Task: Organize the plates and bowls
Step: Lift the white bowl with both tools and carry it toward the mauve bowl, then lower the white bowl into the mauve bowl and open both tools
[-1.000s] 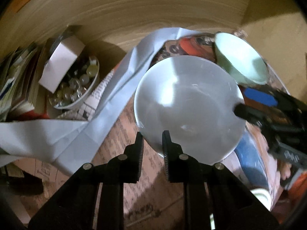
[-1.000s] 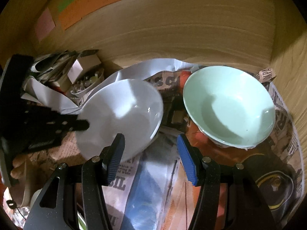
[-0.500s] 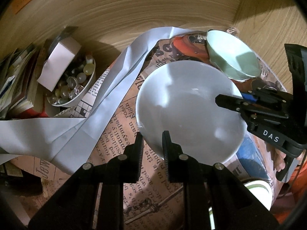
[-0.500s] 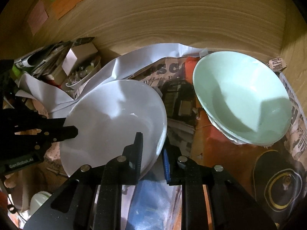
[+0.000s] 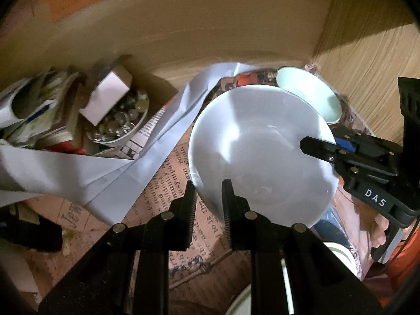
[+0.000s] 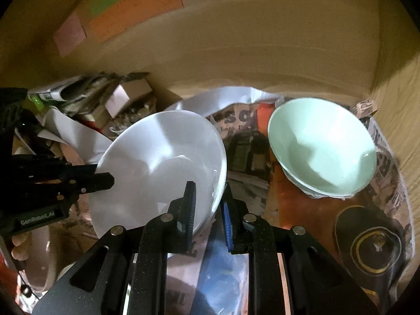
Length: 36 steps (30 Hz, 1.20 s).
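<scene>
The white bowl point(image 5: 262, 155) was held tilted above the newspaper-lined shelf point(image 6: 309, 210), its rim clamped on one side by the left gripper point(image 5: 208, 204) and opposite by the right gripper point(image 6: 208, 210), likely for steadier carrying toward the green bowls point(image 6: 323, 147) stacked in the far right corner.

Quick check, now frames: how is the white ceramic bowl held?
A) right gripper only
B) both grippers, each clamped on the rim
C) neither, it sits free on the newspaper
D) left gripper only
B: the left gripper is shut on the near rim of the white ceramic bowl, and the right gripper is shut on its opposite rim.
</scene>
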Tool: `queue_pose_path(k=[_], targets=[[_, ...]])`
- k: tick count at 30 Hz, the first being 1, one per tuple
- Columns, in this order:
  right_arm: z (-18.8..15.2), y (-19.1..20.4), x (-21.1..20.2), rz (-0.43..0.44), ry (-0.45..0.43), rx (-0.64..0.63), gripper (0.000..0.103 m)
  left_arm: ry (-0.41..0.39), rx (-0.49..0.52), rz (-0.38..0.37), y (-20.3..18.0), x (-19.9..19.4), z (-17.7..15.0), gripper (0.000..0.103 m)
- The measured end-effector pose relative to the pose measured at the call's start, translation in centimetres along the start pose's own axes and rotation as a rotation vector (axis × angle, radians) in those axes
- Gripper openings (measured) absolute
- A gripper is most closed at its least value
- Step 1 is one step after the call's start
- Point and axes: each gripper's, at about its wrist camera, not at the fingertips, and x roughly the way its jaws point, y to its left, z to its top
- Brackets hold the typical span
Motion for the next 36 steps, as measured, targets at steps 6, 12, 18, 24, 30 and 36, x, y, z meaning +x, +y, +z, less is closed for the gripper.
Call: queue_pose_path(k=[6, 12, 18, 24, 30, 36], targets=[[-0.2, 1.4, -2.0, 0.003, -0.043, -0.017, 0.017, -0.053, -0.013, 0.02, -0.2, -2.7, -1.5, 0.019], [-0.6, 2.9, -3.5, 0.014, -0.076, -0.037, 0.017, -0.101, -0.028, 0.037, -0.4, -4.9, -2.7, 0.019], [-1.1, 4.4, -5.2, 0.034, -0.105, -0.059, 0.017, -0.159, -0.056, 0.051, -0.1, -7.3, -4.1, 0.019], [-1.7, 5.9, -6.4, 0.055, -0.125, -0.083, 0.017, -0.201, -0.081, 0.064, 0.6, -9.2, -5.8, 0.019], [-2.7, 7.5, -7.4, 0.076, -0.14, -0.108, 0.017, -0.217, -0.111, 0.066, 1.2, -10.6, -7.7, 0.019], [-3.6, 9.1, -8.1, 0.09, -0.144, -0.132, 0.017, -0.246, -0.138, 0.075, 1.8, -12.0, -9.9, 0.019]])
